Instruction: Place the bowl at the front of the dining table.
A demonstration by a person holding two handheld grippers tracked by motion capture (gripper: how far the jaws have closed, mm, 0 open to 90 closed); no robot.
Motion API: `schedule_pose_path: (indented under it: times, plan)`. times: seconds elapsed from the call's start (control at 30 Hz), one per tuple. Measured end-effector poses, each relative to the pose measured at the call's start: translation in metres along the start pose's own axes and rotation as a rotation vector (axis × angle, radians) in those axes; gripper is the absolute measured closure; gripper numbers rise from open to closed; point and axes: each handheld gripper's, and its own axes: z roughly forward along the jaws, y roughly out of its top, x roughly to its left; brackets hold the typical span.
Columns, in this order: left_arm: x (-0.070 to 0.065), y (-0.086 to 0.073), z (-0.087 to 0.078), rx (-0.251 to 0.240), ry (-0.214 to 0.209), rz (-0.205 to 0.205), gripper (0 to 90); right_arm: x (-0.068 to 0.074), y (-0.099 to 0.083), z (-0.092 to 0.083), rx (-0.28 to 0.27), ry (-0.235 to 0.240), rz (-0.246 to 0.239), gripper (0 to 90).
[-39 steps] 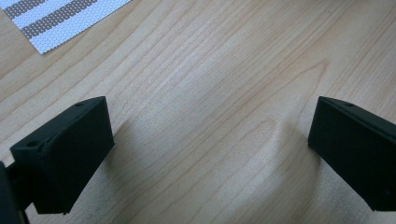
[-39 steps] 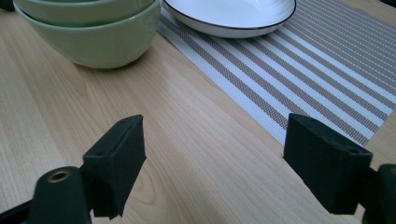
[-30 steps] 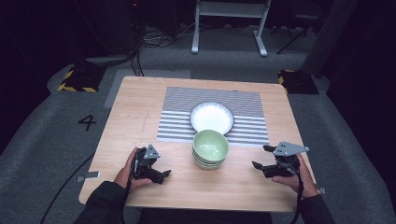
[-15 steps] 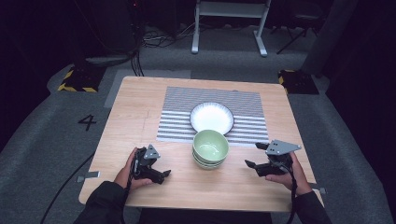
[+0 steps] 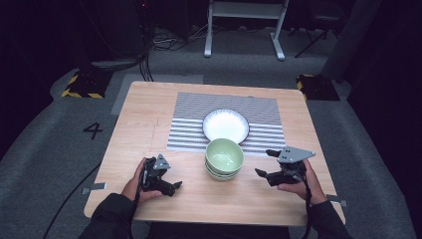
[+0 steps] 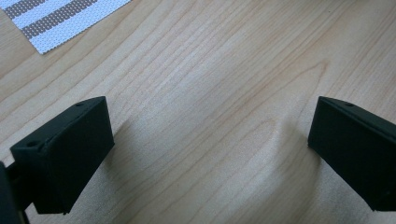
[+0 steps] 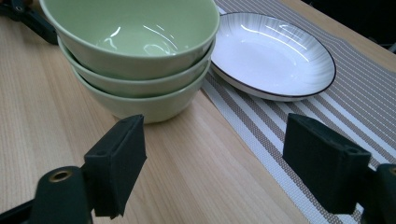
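Three stacked green bowls (image 5: 224, 158) near the table's (image 5: 144, 114) front edge.
Glossy, pale green, nested upright just before the striped mat (image 5: 189, 124); right gripper (image 5: 264, 163) beside them and left gripper (image 5: 174, 185), jaws spread, empty.

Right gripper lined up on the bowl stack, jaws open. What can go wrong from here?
1. The green bowls are nested three deep; the right gripper pinching the top rim may lift the lower bowls too, or tilt the stack.
2. The stack sits close to the white plate; a sideways nudge could knock it into the plate's rim.
3. The stack stands by the edge of the striped mat; dragging it across that edge might tip it.
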Motion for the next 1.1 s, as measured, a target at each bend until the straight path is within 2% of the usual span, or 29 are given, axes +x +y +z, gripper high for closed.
schedule_pose_path:
  times: [0.37,0.97,1.1]
  plan:
    - [0.0,0.0,0.0,0.002,-0.001,0.0,0.1,0.007,0.018,0.004,-0.036,0.045,-0.019,21.4]
    - [0.0,0.0,0.0,0.002,-0.001,0.0,0.1,0.02,0.033,0.016,-0.028,0.097,-0.063,21.7]
    - [0.0,0.0,0.0,0.001,-0.002,0.0,0.1,0.023,0.036,0.019,-0.027,0.115,-0.061,21.6]
